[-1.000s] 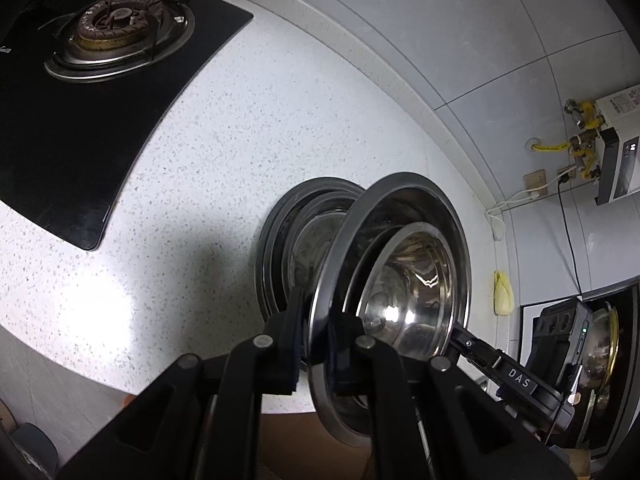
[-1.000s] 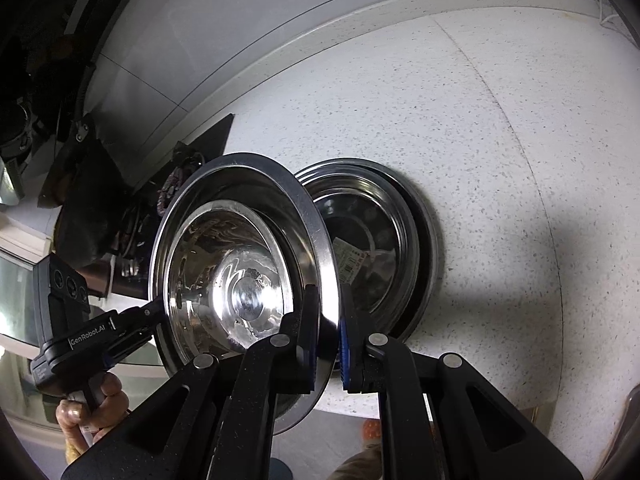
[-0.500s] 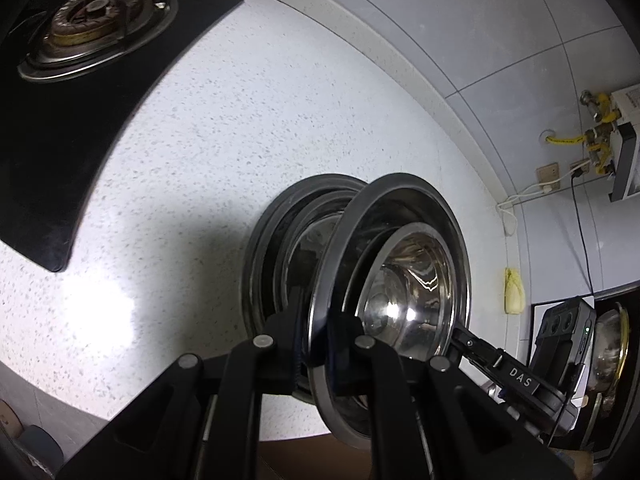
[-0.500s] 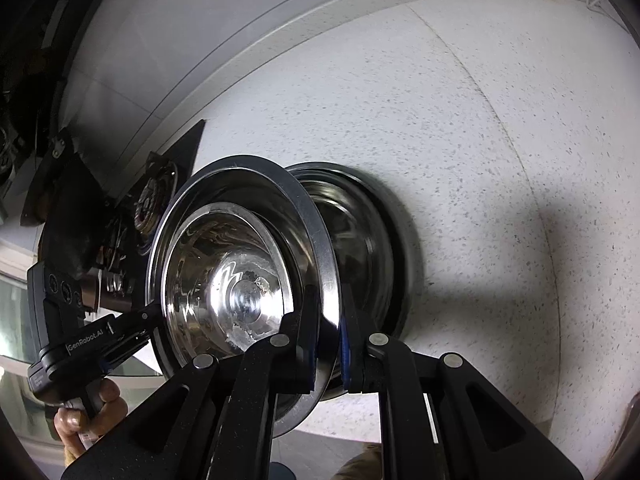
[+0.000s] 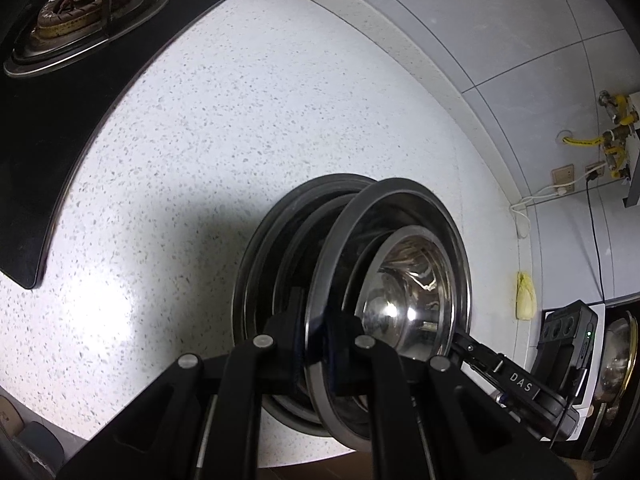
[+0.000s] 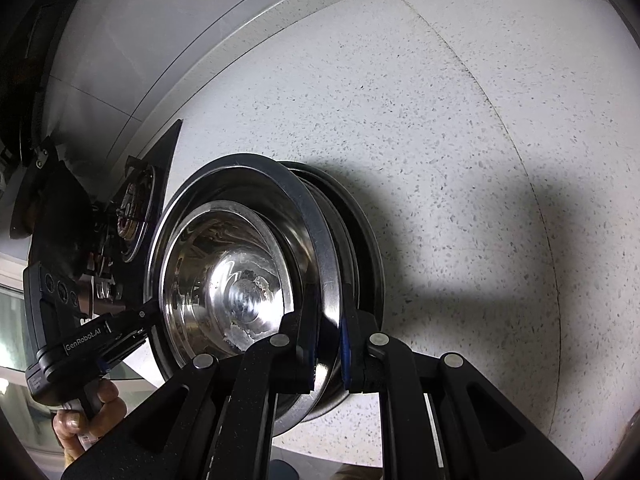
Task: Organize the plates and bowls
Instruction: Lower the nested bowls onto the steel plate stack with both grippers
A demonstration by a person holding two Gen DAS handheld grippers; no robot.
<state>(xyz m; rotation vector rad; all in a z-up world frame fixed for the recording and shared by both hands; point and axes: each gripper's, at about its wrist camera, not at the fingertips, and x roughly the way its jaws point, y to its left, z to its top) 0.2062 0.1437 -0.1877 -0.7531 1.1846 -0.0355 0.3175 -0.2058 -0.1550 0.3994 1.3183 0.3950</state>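
Above counter [image 5: 248, 128], your left gripper [image 5: 320, 344] and right gripper [image 6: 330, 348] clamp steel plate [image 5: 400, 288] rim; plate has sunk closer onto stacked plates [image 5: 280, 248]; nesting nearly done.

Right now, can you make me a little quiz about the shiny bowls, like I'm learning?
1. True or false: both grippers pinch the same steel dish.
2. What lies right under it? A) another steel dish B) a cutting board C) a towel
3. Fill in: the black surface at the counter's edge carries a gas ____.

Key: 1 true: the left gripper and right gripper clamp opposite rims. 2 A. 3 burner.
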